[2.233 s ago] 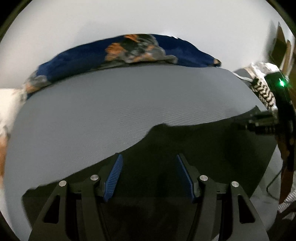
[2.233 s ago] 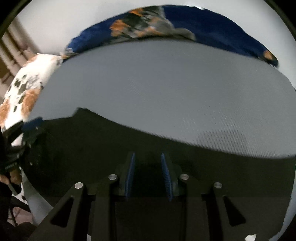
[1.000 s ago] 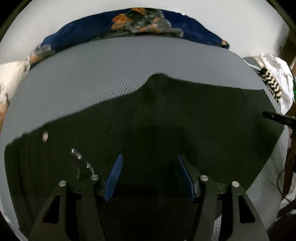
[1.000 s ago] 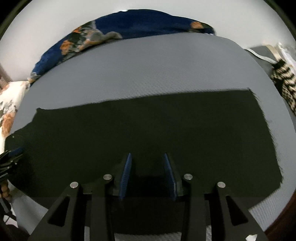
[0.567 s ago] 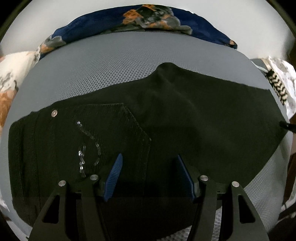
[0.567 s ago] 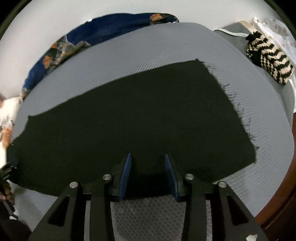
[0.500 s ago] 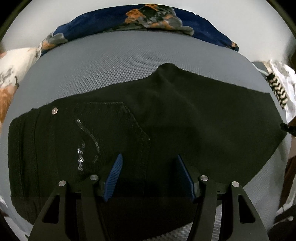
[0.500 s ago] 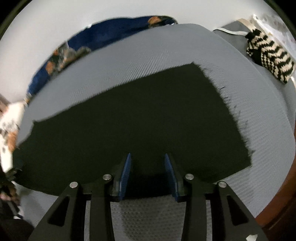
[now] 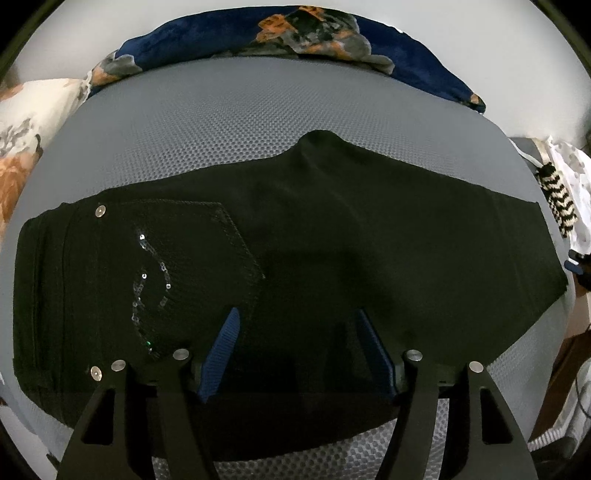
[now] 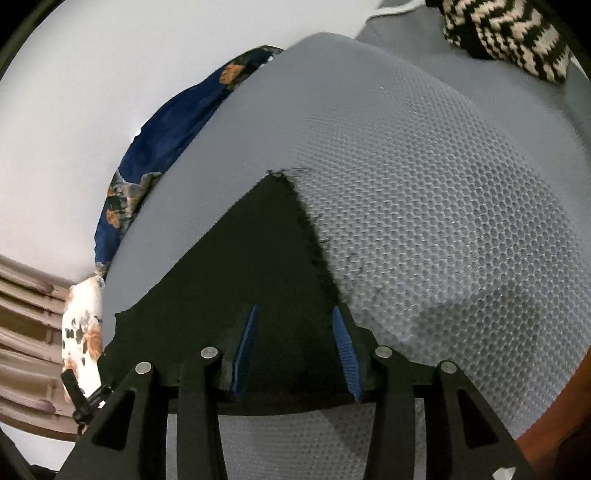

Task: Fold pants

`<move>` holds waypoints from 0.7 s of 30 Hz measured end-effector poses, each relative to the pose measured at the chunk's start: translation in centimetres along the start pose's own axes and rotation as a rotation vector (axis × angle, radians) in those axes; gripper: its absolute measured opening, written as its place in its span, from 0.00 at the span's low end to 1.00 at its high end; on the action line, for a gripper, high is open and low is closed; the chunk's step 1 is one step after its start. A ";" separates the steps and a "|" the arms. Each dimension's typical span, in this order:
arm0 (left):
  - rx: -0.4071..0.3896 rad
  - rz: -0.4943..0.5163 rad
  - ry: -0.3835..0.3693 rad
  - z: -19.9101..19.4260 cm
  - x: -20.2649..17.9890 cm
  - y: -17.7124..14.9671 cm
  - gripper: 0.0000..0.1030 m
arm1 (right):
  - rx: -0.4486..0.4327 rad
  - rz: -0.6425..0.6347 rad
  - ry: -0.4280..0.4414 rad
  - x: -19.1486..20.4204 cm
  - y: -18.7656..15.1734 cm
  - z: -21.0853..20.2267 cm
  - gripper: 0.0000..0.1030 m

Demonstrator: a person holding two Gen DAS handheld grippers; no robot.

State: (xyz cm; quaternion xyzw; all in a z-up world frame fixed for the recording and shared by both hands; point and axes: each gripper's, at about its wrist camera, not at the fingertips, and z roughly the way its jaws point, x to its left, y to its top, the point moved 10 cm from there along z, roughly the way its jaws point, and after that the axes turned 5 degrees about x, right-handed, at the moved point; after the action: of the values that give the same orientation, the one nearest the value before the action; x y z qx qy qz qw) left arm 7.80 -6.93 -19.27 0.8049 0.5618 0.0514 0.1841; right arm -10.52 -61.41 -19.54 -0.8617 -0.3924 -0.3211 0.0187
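Black pants [image 9: 332, 236] lie flat across the grey mesh mattress [image 9: 229, 122], legs folded onto each other, waistband at the left. A back pocket [image 9: 173, 258] with sequins faces up. My left gripper [image 9: 297, 321] is open above the near edge of the seat area, holding nothing. In the right wrist view the frayed hem end of the pants [image 10: 258, 280] lies under my right gripper [image 10: 293, 314], which is open just above the cloth beside the hem edge. The mattress [image 10: 424, 206] spreads beyond it.
A dark blue floral blanket [image 9: 295, 33] lies along the far edge of the mattress. A white floral pillow [image 9: 26, 122] sits at the left. A black-and-white zigzag knit [image 10: 509, 33] lies past the hem end. A wooden bed edge [image 10: 569, 417] runs at the right.
Both grippers have pulled back from the pants and lifted. The right gripper then swung right and came down close over the hem end. The pants lie still.
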 end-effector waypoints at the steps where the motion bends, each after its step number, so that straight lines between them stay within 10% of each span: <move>1: 0.001 -0.003 0.004 0.0 0.0 0.0 0.65 | 0.011 0.001 0.012 -0.3 0.0 0.3 0.39; 15: 0.036 0.005 0.044 1.0 -1.2 0.1 0.65 | 0.041 -0.035 0.186 0.4 1.0 2.9 0.39; 21: 0.033 -0.001 0.055 1.1 -1.2 0.1 0.65 | 0.071 -0.065 0.185 2.1 1.3 5.1 0.12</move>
State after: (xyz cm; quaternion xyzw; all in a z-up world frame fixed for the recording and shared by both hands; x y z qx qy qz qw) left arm 7.77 -8.37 -20.12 0.8057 0.5680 0.0644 0.1554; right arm -5.84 -59.51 -22.13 -0.8139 -0.4280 -0.3856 0.0750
